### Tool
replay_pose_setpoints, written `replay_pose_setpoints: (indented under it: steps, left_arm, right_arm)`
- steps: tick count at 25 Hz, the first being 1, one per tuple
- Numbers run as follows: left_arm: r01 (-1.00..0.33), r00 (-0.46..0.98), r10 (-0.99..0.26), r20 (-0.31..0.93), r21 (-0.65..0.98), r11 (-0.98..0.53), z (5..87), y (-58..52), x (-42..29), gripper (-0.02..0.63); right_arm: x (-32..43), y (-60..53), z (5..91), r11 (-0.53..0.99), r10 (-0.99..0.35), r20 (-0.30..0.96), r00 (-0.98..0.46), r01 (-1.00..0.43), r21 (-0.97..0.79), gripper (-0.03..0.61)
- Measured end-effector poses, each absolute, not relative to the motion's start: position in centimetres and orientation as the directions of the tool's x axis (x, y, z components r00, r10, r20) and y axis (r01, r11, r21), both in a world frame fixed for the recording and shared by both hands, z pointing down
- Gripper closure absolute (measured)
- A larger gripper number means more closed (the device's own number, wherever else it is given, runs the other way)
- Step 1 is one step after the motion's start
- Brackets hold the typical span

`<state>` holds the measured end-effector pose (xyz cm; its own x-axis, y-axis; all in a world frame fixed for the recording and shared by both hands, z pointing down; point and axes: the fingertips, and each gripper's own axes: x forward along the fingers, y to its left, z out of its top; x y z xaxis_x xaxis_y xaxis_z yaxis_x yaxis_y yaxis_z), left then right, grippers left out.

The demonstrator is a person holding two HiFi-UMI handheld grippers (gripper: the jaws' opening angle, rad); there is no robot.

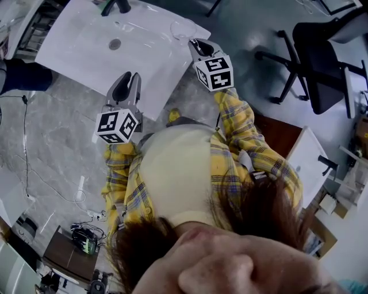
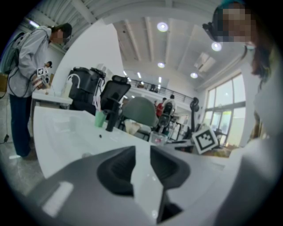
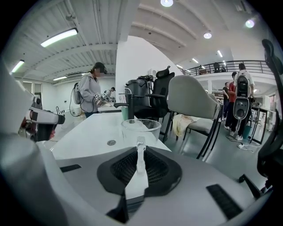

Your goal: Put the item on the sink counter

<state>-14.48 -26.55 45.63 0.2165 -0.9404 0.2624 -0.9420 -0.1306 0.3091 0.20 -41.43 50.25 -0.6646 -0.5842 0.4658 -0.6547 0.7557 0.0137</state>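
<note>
A clear glass cup (image 1: 183,28) is over the right corner of the white sink counter (image 1: 80,46); whether its base touches the top I cannot tell. My right gripper (image 1: 194,41) is shut on the cup's thin handle, which runs up between the jaws in the right gripper view, with the cup (image 3: 140,127) just beyond my right gripper (image 3: 140,152). My left gripper (image 1: 127,79) is at the counter's front edge, open and empty. In the left gripper view my left gripper (image 2: 142,152) faces across the counter (image 2: 66,132) toward the cup (image 2: 158,138).
A black faucet (image 1: 115,6) and a drain (image 1: 115,43) sit at the counter's back, with a green cup (image 2: 100,118) beside the faucet. Black office chairs (image 1: 322,63) stand to the right. A person (image 2: 26,84) stands at the counter's far end. Cables (image 1: 26,149) lie on the floor.
</note>
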Motion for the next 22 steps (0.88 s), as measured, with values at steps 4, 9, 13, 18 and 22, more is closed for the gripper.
replay_pose_setpoints:
  steps: [4,9,13,18,22]
  left_arm:
    - [-0.943,0.213,-0.941,0.264,0.308,-0.127,45.75,-26.49,-14.47,0.512]
    - [-0.944,0.202,-0.944,0.26,0.307,-0.117,45.89,-26.32,-14.74,0.512]
    - [-0.941,0.205,-0.945,0.254,0.317,-0.119,45.85,-26.39,-14.62,0.512]
    - [-0.939,0.207,-0.948,0.242,0.321,-0.123,45.43,-26.54,-14.51,0.512]
    - [-0.94,0.203,-0.95,0.237,0.318,-0.122,45.3,-26.4,-14.49,0.512]
  right_arm:
    - [0.41,-41.95,50.35,0.748,-0.596,0.457,-0.66,-0.664,0.016,0.543]
    - [0.5,-42.27,50.63,0.741,-0.608,0.446,-0.657,-0.671,0.022,0.543]
    - [0.49,-42.24,50.77,0.748,-0.604,0.442,-0.663,-0.663,0.028,0.543]
    - [0.6,-42.33,50.86,0.754,-0.601,0.441,-0.667,-0.656,0.037,0.543]
    - [0.63,-42.39,51.07,0.761,-0.595,0.446,-0.669,-0.647,0.046,0.543]
